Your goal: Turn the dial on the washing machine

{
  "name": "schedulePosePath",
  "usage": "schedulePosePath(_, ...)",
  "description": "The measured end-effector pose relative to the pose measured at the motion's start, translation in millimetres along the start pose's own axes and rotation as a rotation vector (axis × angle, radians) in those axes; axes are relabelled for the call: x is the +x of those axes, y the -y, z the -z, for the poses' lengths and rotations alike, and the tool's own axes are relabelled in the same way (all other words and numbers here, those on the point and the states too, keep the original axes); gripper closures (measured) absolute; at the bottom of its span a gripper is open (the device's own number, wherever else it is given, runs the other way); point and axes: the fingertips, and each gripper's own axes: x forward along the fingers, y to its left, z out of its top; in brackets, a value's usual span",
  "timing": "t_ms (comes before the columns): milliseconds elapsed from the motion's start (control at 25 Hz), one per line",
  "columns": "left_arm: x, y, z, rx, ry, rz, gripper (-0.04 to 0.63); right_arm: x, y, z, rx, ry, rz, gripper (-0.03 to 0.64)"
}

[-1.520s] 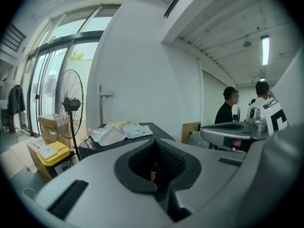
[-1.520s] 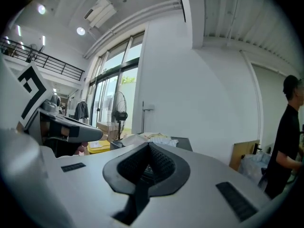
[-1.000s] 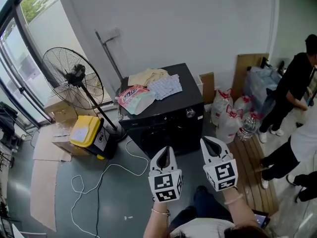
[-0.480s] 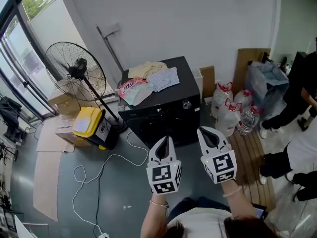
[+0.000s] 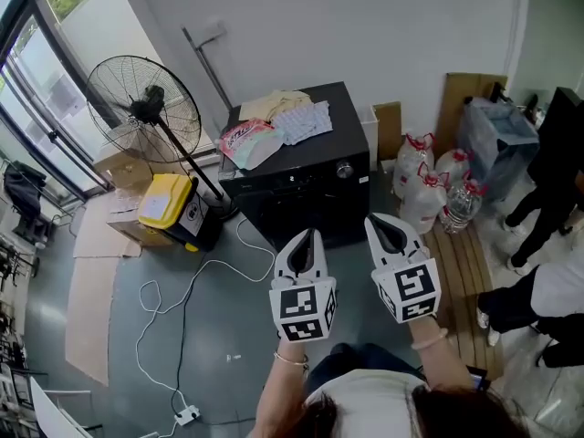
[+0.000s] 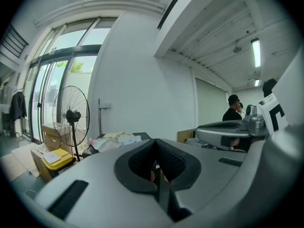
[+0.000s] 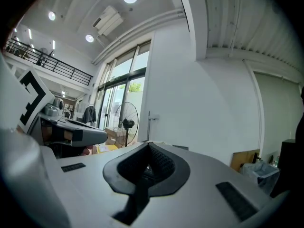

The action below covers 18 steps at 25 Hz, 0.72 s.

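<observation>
One dial (image 5: pixel 344 169) (washing machine's (image 5: pixel 301 210) front) faces outward.

- Grey floor (image 5: pixel 228 345): black washing machine (image 5: pixel 315 208) by the wall, standing fan (image 5: pixel 146 109) beside it, yellow case (image 5: pixel 162 210) at the fan's foot.
- Left: flattened cardboard (image 5: pixel 89 313); white cable (image 5: pixel 169 304) looping across.
- Right: water jugs (image 5: pixel 429 194) near wooden slats (image 5: pixel 464 267).
</observation>
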Motion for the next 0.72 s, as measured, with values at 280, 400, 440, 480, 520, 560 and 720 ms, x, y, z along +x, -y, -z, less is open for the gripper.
schedulePosePath(280,-2.0,2.5,-2.2,0.017,0.011,0.005,0.578,-2.2,2.7,-1.6,0.01,0.004,-0.001,0.591)
schedulePosePath(400,-1.0,3.8,-5.2,0.023,0.011,0.008,0.578,-2.4,5.6,-4.4,0.021,0.006,0.001,0.591)
schedulePosePath(440,-0.7,4.1,-5.9,0.025,0.012,0.009,0.578,-2.2,6.1,-4.6,0.025,0.006,0.002,0.591)
schedulePosePath(480,-0.7,4.2,-6.3,0.028,0.012,0.011,0.578,-2.0,6.2,-4.6,0.028,0.006,0.003,0.591)
schedulePosePath(520,-0.7,4.1,-6.7,0.03,0.012,0.013,0.578,-1.8,6.1,-4.8,0.031,0.007,0.004,0.591)
schedulePosePath(560,-0.7,3.9,-7.0,0.031,0.011,0.014,0.578,-1.7,5.9,-5.2,0.033,0.008,0.005,0.591)
schedulePosePath(720,2.3,1.3,-6.2,0.032,0.007,0.018,0.578,1.1,6.1,-4.2,0.043,0.009,0.011,0.591)
